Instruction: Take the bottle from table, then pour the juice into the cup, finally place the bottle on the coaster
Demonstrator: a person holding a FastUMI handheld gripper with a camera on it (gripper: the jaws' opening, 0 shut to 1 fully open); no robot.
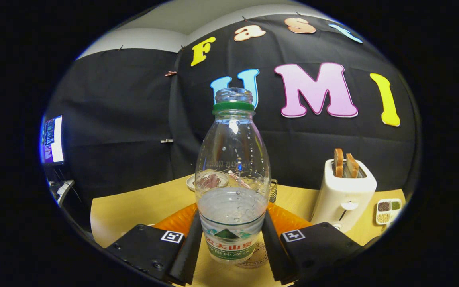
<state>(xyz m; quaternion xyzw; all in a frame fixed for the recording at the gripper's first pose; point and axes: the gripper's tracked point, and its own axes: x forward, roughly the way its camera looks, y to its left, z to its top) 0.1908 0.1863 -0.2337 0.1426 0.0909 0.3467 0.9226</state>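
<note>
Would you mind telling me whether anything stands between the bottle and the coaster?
Nothing visible does. The gripper is shut on the bottle, whose base hangs just above the coaster.

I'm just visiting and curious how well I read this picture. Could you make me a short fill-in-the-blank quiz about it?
1. The bottle stands between the gripper's two ____.
2. The bottle has no ____ on its neck.
3. Two slices of bread stick up from the ____.
4. Under the bottle's base lies a round ____.

Missing words: fingers; cap; toaster; coaster.
</note>
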